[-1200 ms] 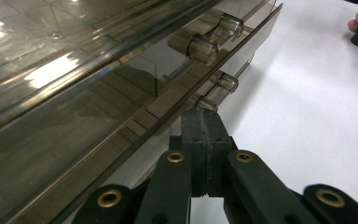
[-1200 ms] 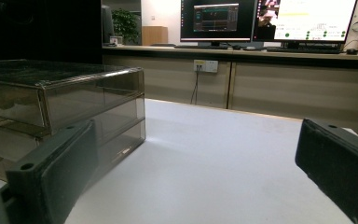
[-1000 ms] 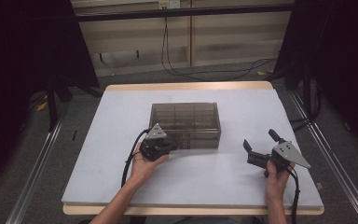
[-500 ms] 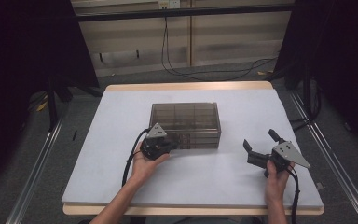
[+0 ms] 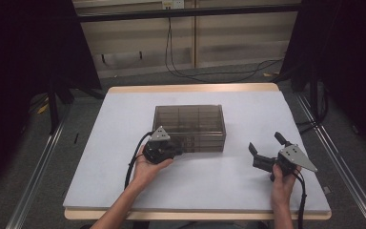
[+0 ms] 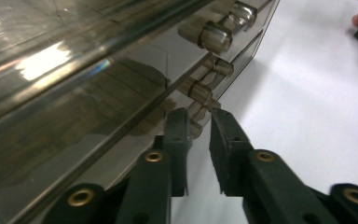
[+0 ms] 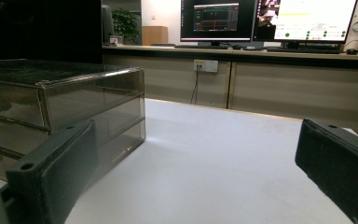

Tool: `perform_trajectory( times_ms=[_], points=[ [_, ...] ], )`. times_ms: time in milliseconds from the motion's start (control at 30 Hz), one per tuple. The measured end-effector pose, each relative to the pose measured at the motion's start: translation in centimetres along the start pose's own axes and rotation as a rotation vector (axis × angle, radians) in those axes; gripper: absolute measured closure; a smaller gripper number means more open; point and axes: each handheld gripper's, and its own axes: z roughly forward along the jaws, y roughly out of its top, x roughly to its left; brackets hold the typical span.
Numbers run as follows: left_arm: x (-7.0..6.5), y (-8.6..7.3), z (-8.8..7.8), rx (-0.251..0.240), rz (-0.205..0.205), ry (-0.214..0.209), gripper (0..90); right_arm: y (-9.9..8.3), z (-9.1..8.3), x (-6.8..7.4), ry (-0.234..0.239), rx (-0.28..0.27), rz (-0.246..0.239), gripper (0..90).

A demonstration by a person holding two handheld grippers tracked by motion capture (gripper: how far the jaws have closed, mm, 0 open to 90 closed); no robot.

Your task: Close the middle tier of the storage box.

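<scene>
1. From the high view, a smoky clear drawer box (image 5: 189, 128) sits mid-table on the white table (image 5: 124, 114). The left gripper (image 5: 181, 150) is pushed up against the box's near front face, at its left end. The right gripper (image 5: 266, 147) rests well apart, out to the right, its jaws spread wide and holding nothing.

2. In the left gripper view, the two black jaws stand a narrow gap apart, their tips at a small round drawer knob (image 6: 196, 122) low on the box front. The knob sits between the tips; I can't tell whether the pads touch it. The jaws have just been opening.

3. In the right gripper view, the jaws stand wide at either edge with bare table between them; the box (image 7: 60, 107) stands to the left, apart from them.

4. Against the earlier high view, both hands and the box sit in the same places.
</scene>
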Motion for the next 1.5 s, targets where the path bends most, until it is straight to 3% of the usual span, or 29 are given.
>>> perform_trajectory(
  times_ms=[167,200,367,600,767,1133,1500],
  points=[
    [-0.5,0.2,-0.5,-0.013,-0.012,0.008,67.4,0.0,0.0,0.0,0.002,0.000,-0.001,0.0],
    [-0.4,0.2,-0.7,-0.001,0.000,0.004,65.6,0.0,0.0,0.0,0.002,0.000,-0.001,0.0],
    [-0.8,0.2,-0.9,0.024,0.016,0.008,49.1,0.0,0.0,0.0,0.002,0.000,-0.001,0.0],
    [-1.3,0.3,-1.5,0.005,0.011,-0.003,31.4,0.0,0.0,0.0,0.000,-0.001,0.000,0.0],
    [-1.6,0.2,-2.5,0.007,0.014,0.031,19.3,0.0,0.0,0.0,0.001,0.000,0.000,0.0],
    [-1.5,-0.2,-4.3,0.000,-0.016,0.011,7.2,0.0,0.0,0.0,0.000,-0.001,0.000,0.0],
    [-1.1,-1.5,-6.7,-0.007,-0.033,0.035,6.7,0.0,0.0,0.0,-0.001,-0.001,0.000,0.0]
  ],
)
